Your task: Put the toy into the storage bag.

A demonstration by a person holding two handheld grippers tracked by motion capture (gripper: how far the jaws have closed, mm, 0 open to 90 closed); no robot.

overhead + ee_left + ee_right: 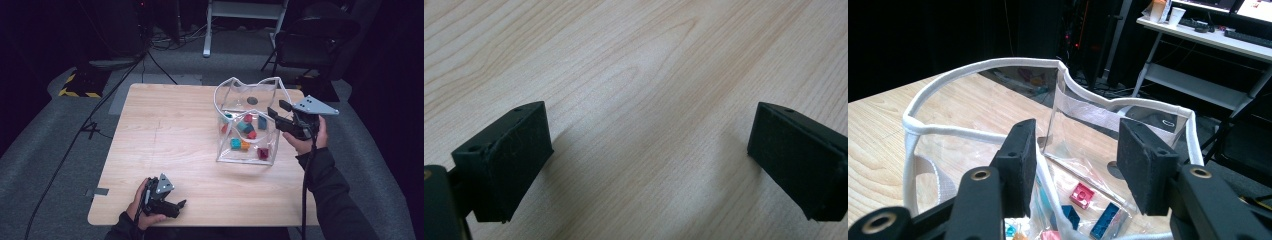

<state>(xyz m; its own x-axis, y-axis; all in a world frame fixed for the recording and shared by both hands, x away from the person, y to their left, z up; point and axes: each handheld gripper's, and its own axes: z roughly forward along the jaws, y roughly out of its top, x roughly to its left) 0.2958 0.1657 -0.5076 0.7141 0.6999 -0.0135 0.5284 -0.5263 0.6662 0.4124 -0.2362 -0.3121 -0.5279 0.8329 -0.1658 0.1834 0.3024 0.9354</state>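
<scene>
Clear plastic forms the bag (pixel 248 122) that stands open on the right half of our wooden table (pixel 165 140), its white-edged rim (pixel 998 65) held up in a wavy loop. Small coloured blocks (pixel 245 131) lie scattered on its bottom: red, blue, teal and orange ones.

We hold our right gripper (pixel 276 116) at the bag's right side, level with the rim and pointing across the opening. In the right gripper view its jaws stand partly apart above the near edge of the bag, with the white rim running below the left one. We see nothing pinched between the pads; through the gap we look down on a pink block (pixel 1081 194) and a blue block (pixel 1105 219) inside.

Our left gripper (pixel 177 206) rests low at the near edge of the table, well apart from the bag. Its jaws are spread wide over bare wood and hold nothing.
</scene>
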